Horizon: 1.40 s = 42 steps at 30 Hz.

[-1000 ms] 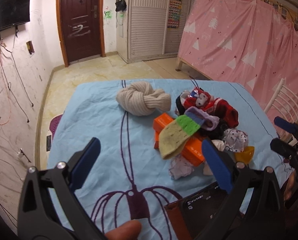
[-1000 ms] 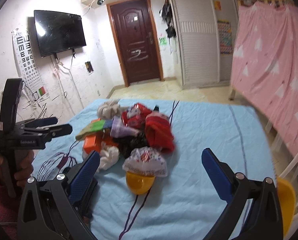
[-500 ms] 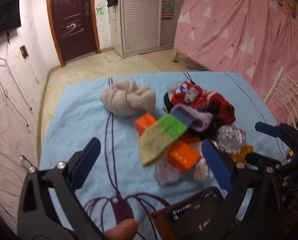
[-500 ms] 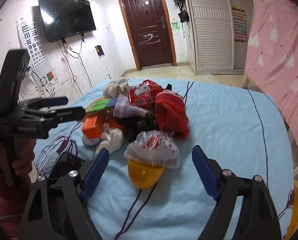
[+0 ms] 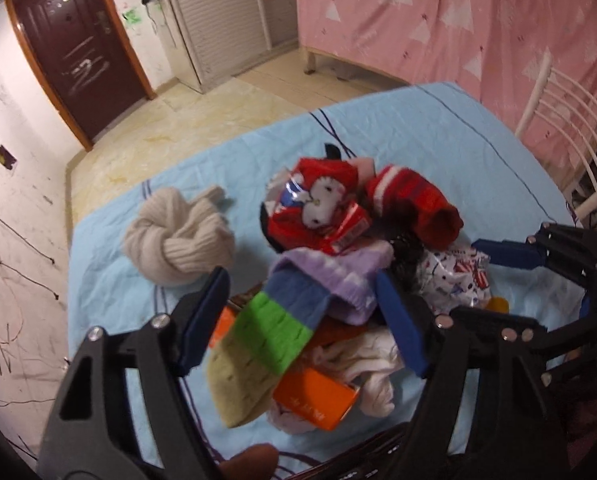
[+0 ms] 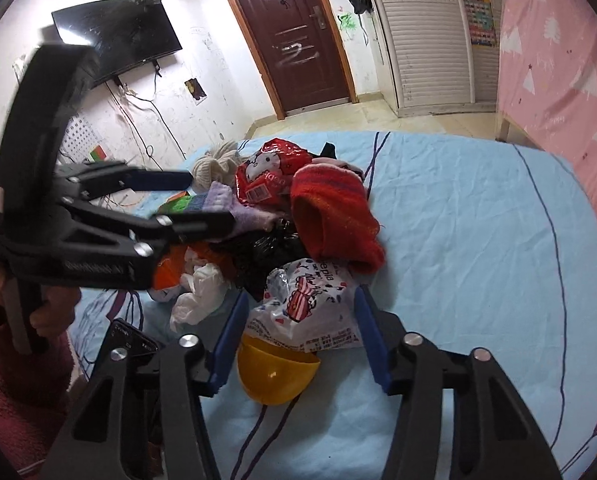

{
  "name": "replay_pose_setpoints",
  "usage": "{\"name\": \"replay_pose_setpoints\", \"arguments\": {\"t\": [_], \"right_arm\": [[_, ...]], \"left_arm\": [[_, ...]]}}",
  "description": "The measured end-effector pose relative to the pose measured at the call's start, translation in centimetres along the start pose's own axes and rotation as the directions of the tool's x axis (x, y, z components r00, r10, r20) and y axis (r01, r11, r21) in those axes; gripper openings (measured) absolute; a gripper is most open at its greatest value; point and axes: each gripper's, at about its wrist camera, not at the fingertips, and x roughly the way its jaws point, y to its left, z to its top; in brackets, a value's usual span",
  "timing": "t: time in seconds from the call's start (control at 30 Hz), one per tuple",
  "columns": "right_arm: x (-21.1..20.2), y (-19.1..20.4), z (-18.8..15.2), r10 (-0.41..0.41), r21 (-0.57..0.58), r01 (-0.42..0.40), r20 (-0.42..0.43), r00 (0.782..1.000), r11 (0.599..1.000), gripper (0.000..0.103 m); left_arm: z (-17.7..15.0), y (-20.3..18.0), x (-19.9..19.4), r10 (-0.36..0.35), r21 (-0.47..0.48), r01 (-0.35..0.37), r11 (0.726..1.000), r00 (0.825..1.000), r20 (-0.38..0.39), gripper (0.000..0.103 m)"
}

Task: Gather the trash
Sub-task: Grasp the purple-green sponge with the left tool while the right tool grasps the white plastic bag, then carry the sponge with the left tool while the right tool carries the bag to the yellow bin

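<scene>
The trash sits in one heap in the middle of a tabletop covered by a light blue cloth (image 6: 478, 240). Nearest the right tool (image 6: 298, 336) lies a crinkled printed plastic wrapper (image 6: 310, 304), resting on a yellow plastic bowl-shaped piece (image 6: 276, 376). The right tool's blue fingers (image 6: 228, 340) stand on either side of that wrapper, their jaws just now closing in, and they look close to its edges, though I cannot tell whether the pads press it yet.

Over on the left side, the left tool (image 5: 302, 316) straddles a striped sock (image 5: 274, 332) in purple, blue, green and pale yellow; its jaws have also just been closing, and a gap still shows between the fingers (image 5: 204, 316) and the sock. Under the sock lies an orange box (image 5: 314, 396), with crumpled white tissue (image 5: 370, 364) beside it.

Further back in the heap there's a red cartoon-cat snack bag (image 5: 318, 208), a red knitted sleeve or hat (image 5: 414, 204) and a black plastic bag (image 6: 266, 252) between them. A knotted cream knit piece (image 5: 178, 236) sits apart, left of the pile. A hand in a pink fleecy sleeve (image 6: 14, 380) holds the left tool's handle. A dark phone (image 6: 132, 344) lies at the near edge.

Beyond: a dark brown door (image 6: 294, 36), a wall-mounted TV (image 6: 114, 40), a pink curtain (image 5: 478, 20), and a white chair (image 5: 570, 128).
</scene>
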Motion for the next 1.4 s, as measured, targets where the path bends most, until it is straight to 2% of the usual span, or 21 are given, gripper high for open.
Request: {"name": "replay_pose_setpoints", "arguments": {"t": [0.03, 0.07, 0.1, 0.17, 0.27, 0.67, 0.77, 0.87, 1.17, 1.4], "right_arm": [[-0.1, -0.4, 0.0, 0.015, 0.015, -0.015, 0.006, 1.000, 1.000, 0.042], [-0.3, -0.5, 0.0, 0.024, 0.024, -0.024, 0.011, 1.000, 0.999, 0.035], [-0.5, -0.8, 0.0, 0.040, 0.036, -0.040, 0.020, 0.999, 0.999, 0.030], [-0.8, -1.1, -0.1, 0.058, 0.050, -0.060, 0.033, 0.998, 0.997, 0.025], [-1.5, -1.5, -0.1, 0.088, 0.069, -0.092, 0.062, 0.994, 0.993, 0.011], [-5.7, -3.2, 0.0, 0.205, 0.128, -0.226, 0.163, 0.965, 0.966, 0.010], [-7.0, -3.5, -0.2, 0.266, 0.143, -0.295, 0.189, 0.945, 0.945, 0.010], [-8.5, -3.3, 0.2, 0.274, 0.137, -0.308, 0.223, 0.936, 0.941, 0.010], [-14.0, -6.4, -0.8, 0.161, 0.152, -0.220, 0.328, 0.931, 0.964, 0.010], [-18.1, -10.9, -3.6, 0.014, 0.212, -0.101, 0.376, 0.927, 0.972, 0.010]], "left_arm": [[-0.1, 0.0, 0.4, -0.017, 0.003, 0.017, 1.000, 1.000, -0.021, 0.056], [-0.2, 0.0, 0.6, -0.024, -0.002, 0.023, 1.000, 0.999, -0.031, 0.048], [-0.3, 0.2, 0.6, -0.026, -0.011, 0.025, 1.000, 0.999, -0.027, 0.035], [-0.5, 0.4, 0.4, -0.037, -0.023, 0.036, 0.999, 0.999, -0.027, 0.018], [-0.8, 0.6, -0.3, -0.029, -0.031, 0.029, 0.999, 0.999, -0.017, 0.012], [-1.4, 0.2, -6.7, -0.008, -0.023, 0.010, 1.000, 0.995, 0.101, 0.012], [-1.4, -0.2, -8.3, -0.004, -0.015, 0.006, 1.000, 0.991, 0.132, 0.012], [-1.0, -0.9, -9.6, -0.001, -0.003, 0.001, 1.000, 0.987, 0.161, 0.012], [1.7, -6.1, -11.4, -0.043, 0.081, 0.027, 0.996, 0.979, 0.202, 0.012], [4.8, -12.0, -10.4, -0.111, 0.150, 0.088, 0.985, 0.982, 0.156, 0.012]]}}
